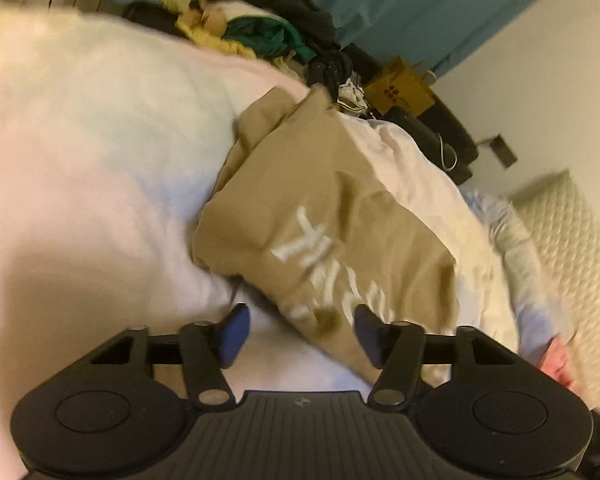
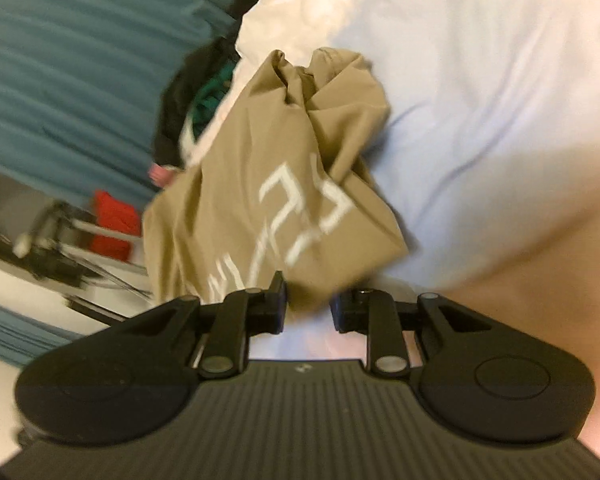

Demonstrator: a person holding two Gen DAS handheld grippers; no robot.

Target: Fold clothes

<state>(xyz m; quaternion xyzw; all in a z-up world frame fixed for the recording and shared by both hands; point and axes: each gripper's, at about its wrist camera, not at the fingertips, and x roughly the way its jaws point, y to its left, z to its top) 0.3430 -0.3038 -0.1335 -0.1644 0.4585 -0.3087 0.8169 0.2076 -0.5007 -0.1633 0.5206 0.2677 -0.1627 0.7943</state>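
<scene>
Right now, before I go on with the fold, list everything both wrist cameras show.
tan garment: one, tan with white lettering, crumpled on the bed
white bedding: one spread, white, under the garment
clothes pile: one heap, black, green, yellow and pink, at the far edge of the bed
teal curtain: one, teal, behind the pile
paper bag: one, brown, beyond the bed by the wall
red item: one, red, past the bed edge; too blurred to name
sleeve: one, pale blue, right of the garment
left gripper: one, black with blue pads, open over the garment's near edge
right gripper: one, black, narrow gap with a garment corner between; grip unclear
</scene>
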